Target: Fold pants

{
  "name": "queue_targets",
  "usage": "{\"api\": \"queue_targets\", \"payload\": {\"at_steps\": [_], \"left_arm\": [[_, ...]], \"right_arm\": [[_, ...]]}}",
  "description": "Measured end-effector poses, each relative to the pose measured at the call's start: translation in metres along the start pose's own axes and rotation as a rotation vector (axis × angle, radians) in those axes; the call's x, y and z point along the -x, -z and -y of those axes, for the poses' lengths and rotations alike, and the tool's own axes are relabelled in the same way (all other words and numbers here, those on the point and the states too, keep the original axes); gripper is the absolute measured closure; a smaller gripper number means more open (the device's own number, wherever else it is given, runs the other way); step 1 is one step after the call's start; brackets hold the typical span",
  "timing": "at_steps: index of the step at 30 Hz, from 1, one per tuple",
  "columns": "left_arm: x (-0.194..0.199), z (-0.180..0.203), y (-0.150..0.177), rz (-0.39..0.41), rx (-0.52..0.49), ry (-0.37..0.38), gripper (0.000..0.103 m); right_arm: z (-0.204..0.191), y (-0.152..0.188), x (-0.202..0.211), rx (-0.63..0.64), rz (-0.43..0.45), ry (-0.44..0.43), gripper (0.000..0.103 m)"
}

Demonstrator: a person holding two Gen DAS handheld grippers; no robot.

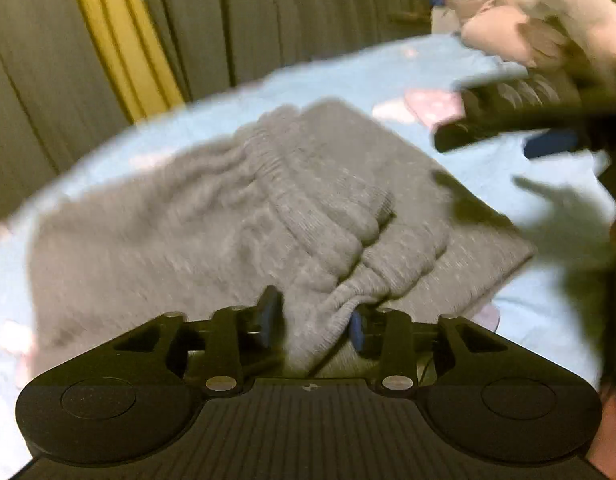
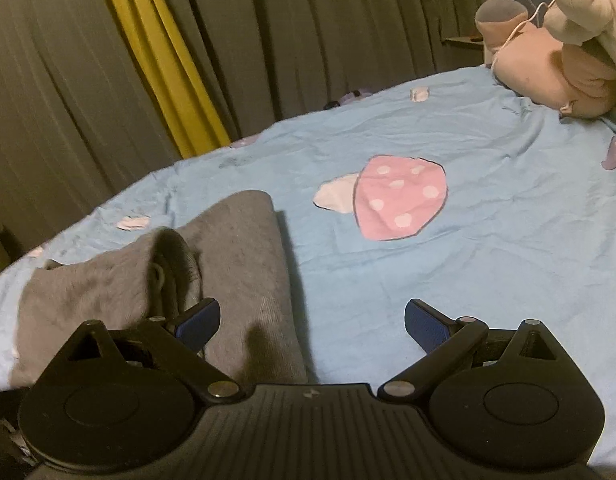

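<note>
Pants lay folded into a grey bundle on the blue bedsheet, close to the bed's curtain-side edge. My left gripper had a ridge of waistband between its pads, jaws part-way apart; couldn't tell if they pinched or just straddled it. Right gripper stood wide apart over the sheet, nothing in it, left pad just over the bundle's edge. Read: final fold being laid. Next: release, pull clear without dragging cloth.
</note>
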State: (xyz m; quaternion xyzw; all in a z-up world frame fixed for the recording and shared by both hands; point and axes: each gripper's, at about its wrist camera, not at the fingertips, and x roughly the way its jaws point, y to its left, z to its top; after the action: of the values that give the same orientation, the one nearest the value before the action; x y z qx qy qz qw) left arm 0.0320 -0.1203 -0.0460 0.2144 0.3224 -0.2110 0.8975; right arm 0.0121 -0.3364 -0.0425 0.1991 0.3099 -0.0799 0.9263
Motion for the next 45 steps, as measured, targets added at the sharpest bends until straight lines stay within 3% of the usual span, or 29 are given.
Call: {"api": "queue_targets", "payload": {"at_steps": [2,4,6,10,12,15,18,20,22,24,28,31,33,34,35,38,45], "left_arm": [[0.017,-0.007,-0.001,0.014,0.003,0.019,0.032],[0.038,-0.026,-0.005,0.052,0.102,0.037,0.023],[0.058,-0.057,-0.005,0.083,0.21,0.0,0.011],[0.095,-0.107,-0.002,0.091,0.416,-0.155,0.008],[0.101,-0.134,0.001,0.065,0.497,-0.231,0.007],[0.1,-0.174,0.015,-0.023,0.556,-0.281,0.007],[0.092,-0.192,0.035,-0.079,0.643,-0.222,0.007],[0.088,-0.198,0.055,-0.078,0.755,-0.154,0.007],[0.084,-0.198,0.078,-0.074,0.862,-0.091,0.007],[0.076,-0.202,0.08,-0.099,0.93,-0.063,0.007],[0.074,-0.215,0.094,-0.065,1.038,-0.032,0.007],[0.068,-0.223,0.105,-0.095,1.115,-0.006,0.007],[0.067,-0.227,0.11,-0.102,1.165,0.006,0.007],[0.066,-0.228,0.112,-0.105,1.184,0.003,0.007],[0.065,-0.229,0.114,-0.107,1.192,0.0,0.007],[0.066,-0.23,0.114,-0.113,1.193,-0.004,0.007],[0.049,-0.222,0.106,-0.175,1.09,-0.017,0.007]], "right_arm": [[0.002,-0.001,0.003,-0.011,0.004,-0.043,0.004],[0.003,-0.003,0.004,-0.028,-0.004,-0.092,0.004],[0.001,-0.005,0.005,-0.059,-0.024,-0.159,0.004],[-0.012,-0.007,0.007,-0.098,-0.066,-0.331,0.004],[-0.019,-0.006,0.0,-0.085,-0.113,-0.338,0.004],[-0.024,-0.001,-0.017,-0.095,-0.205,-0.339,0.009],[-0.034,-0.002,-0.02,-0.068,-0.213,-0.353,0.018],[-0.036,-0.002,-0.03,-0.101,-0.255,-0.384,0.034],[-0.036,0.001,-0.036,-0.126,-0.275,-0.382,0.035],[-0.034,0.001,-0.042,-0.141,-0.29,-0.386,0.034],[-0.023,-0.004,-0.058,-0.237,-0.358,-0.401,0.022],[-0.026,-0.003,-0.07,-0.254,-0.387,-0.416,0.012],[-0.038,-0.004,-0.073,-0.208,-0.391,-0.405,0.012],[-0.044,-0.005,-0.073,-0.183,-0.391,-0.399,0.024],[-0.053,-0.006,-0.072,-0.141,-0.388,-0.383,0.033],[-0.07,-0.008,-0.061,-0.012,-0.335,-0.345,0.044],[-0.063,-0.011,-0.081,-0.076,-0.407,-0.366,0.033]]}}
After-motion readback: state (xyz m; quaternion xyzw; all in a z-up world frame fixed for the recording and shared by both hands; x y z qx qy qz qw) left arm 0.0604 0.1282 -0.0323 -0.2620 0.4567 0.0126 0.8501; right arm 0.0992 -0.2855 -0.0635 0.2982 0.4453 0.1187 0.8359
